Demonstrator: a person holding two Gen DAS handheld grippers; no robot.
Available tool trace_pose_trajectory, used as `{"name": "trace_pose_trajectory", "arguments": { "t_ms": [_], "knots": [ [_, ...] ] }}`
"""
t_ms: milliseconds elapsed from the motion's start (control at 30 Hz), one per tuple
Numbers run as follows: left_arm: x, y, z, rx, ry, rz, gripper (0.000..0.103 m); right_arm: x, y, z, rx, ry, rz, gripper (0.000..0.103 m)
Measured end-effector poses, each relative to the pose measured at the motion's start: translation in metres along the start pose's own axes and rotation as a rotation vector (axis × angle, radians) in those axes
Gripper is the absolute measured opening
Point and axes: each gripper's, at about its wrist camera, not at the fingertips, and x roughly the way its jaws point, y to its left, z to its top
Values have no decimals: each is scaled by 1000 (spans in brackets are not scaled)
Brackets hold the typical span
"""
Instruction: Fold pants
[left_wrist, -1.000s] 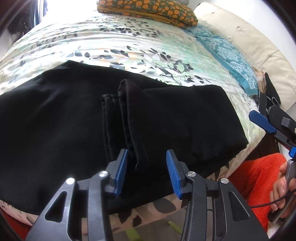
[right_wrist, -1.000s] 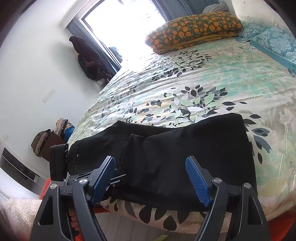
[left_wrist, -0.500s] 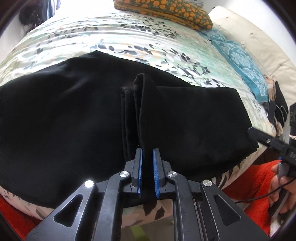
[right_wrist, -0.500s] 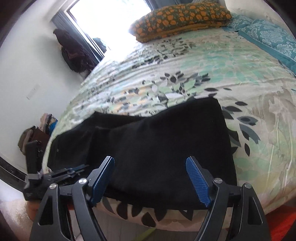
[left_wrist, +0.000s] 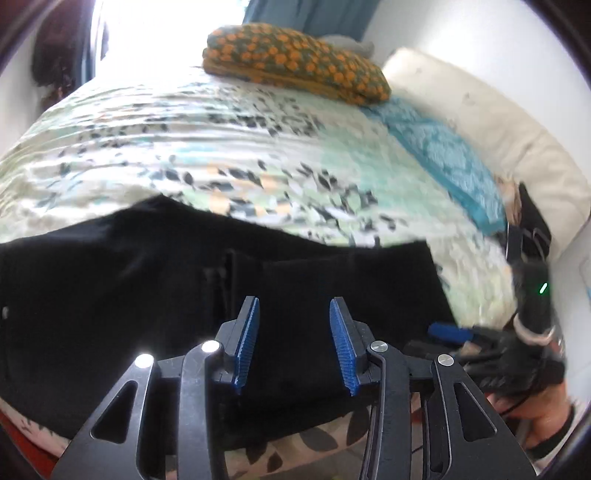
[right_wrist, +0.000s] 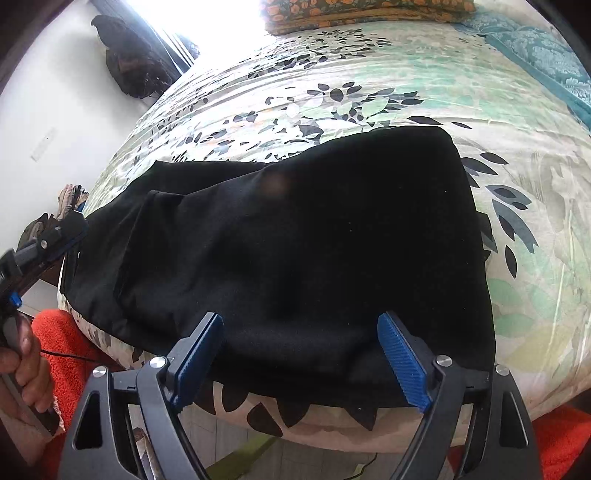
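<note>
The black pants (left_wrist: 129, 280) lie folded across the near edge of the bed, also in the right wrist view (right_wrist: 295, 240). A folded layer with hems lies on top, its edge (left_wrist: 229, 273) near the middle. My left gripper (left_wrist: 293, 332) is open and empty above the near part of the pants. My right gripper (right_wrist: 301, 354) is open and empty at the near edge of the pants. The right gripper also shows in the left wrist view (left_wrist: 450, 330), at the right end of the pants. The left gripper shows at the left edge of the right wrist view (right_wrist: 55, 236).
The bed has a floral duvet (left_wrist: 221, 147) (right_wrist: 369, 92). An orange-patterned pillow (left_wrist: 295, 59) and a teal pillow (left_wrist: 443, 155) lie at the far end. A cream headboard (left_wrist: 498, 122) stands at right. An orange rug (right_wrist: 70, 354) covers the floor by the bed.
My left gripper was shut on the folded edge half a second ago; it has let go, opened and lifted back. My right gripper has moved closer to the pants' near edge.
</note>
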Motion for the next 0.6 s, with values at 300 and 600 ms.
{"name": "trace_pose_trajectory", "arguments": {
  "t_ms": [300, 600],
  "knots": [
    [31, 17, -33, -7, 119, 23, 21, -56, -113, 4, 335, -149, 0, 85],
    [36, 18, -34, -2, 99, 8, 21, -12, -131, -16, 414, 42, 217, 59]
  ]
}}
